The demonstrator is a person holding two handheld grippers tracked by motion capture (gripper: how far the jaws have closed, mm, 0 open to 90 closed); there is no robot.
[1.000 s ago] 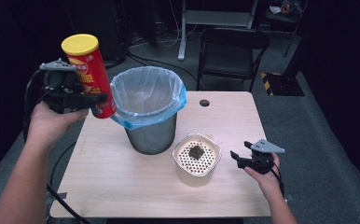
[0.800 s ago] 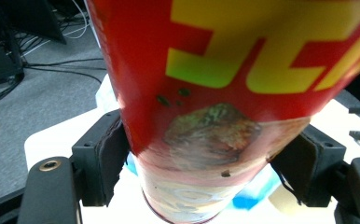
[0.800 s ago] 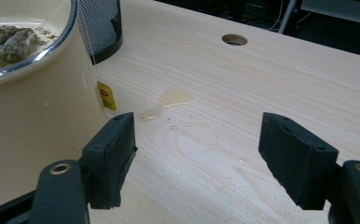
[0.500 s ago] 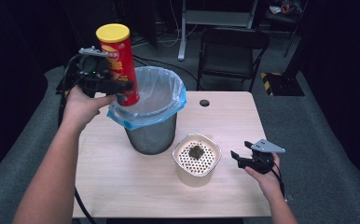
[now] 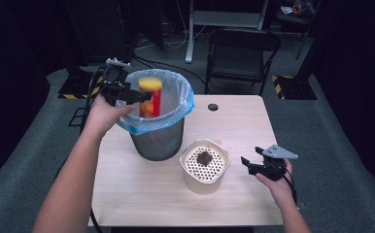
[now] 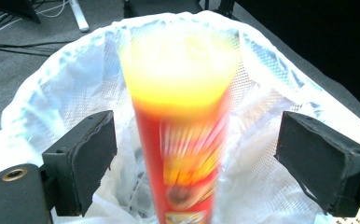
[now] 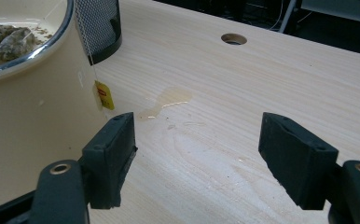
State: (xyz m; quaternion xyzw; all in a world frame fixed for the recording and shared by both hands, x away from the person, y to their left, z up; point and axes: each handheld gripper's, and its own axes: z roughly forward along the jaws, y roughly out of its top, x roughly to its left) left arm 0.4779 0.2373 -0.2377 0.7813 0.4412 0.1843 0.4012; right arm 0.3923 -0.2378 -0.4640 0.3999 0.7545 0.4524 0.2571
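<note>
Left tool [image 6: 194,154] jaws spread wide, released. Chip can [image 6: 180,121] sits between them untouched, blurred, upright inside the lined bin [image 5: 183,104]; judged to be mid-drop, so disposal looks nearly done. Right tool [image 5: 253,164] also released, holding nothing, resting low over the bench [image 5: 244,121] just beside the cream strainer pot [image 5: 199,182]. A wet patch [image 7: 166,100] remains.

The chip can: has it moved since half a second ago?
Yes. The chip can has dropped from above the rim into the lined bin, released by the open left gripper.
</note>
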